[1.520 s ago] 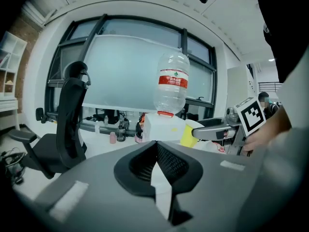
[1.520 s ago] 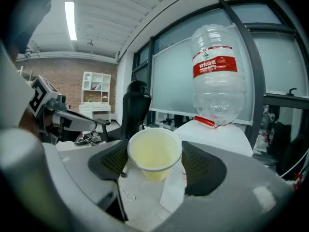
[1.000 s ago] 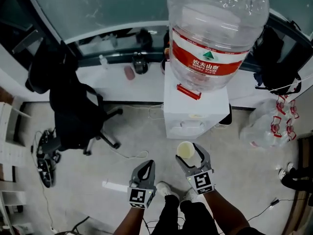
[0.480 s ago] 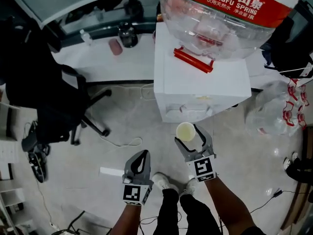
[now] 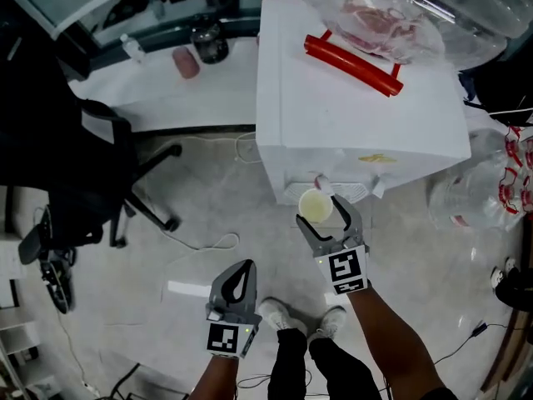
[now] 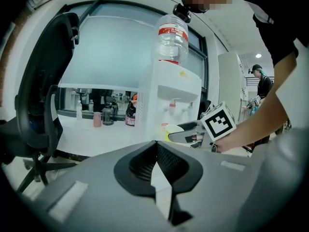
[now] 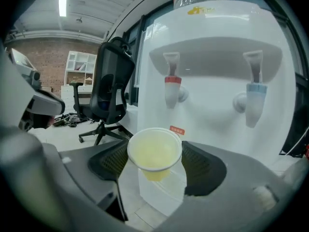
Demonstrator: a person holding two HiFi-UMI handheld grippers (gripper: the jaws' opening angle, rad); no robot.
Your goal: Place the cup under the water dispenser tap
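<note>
A pale yellow paper cup (image 5: 316,206) hangs upright in the air with my right gripper (image 5: 318,209) shut on it, one pad on each side of its rim. It is right in front of the white water dispenser (image 5: 358,115), close to the tap recess. In the right gripper view the cup (image 7: 154,153) sits below and just left of the red tap (image 7: 172,88); the blue tap (image 7: 254,98) is further right. My left gripper (image 5: 240,275) is shut on nothing, lower left, apart from the dispenser. Its view shows the cup (image 6: 173,129) too.
A big clear water bottle (image 5: 391,7) tops the dispenser. A black office chair (image 5: 83,173) stands at the left, with a white counter (image 5: 150,90) holding bottles behind it. A bag of bottles (image 5: 487,186) lies at the right. A cable (image 5: 208,244) runs across the floor.
Both grippers have sunk. The right one has carried the cup forward to the dispenser's front, by the taps. The left has stayed back, shut.
</note>
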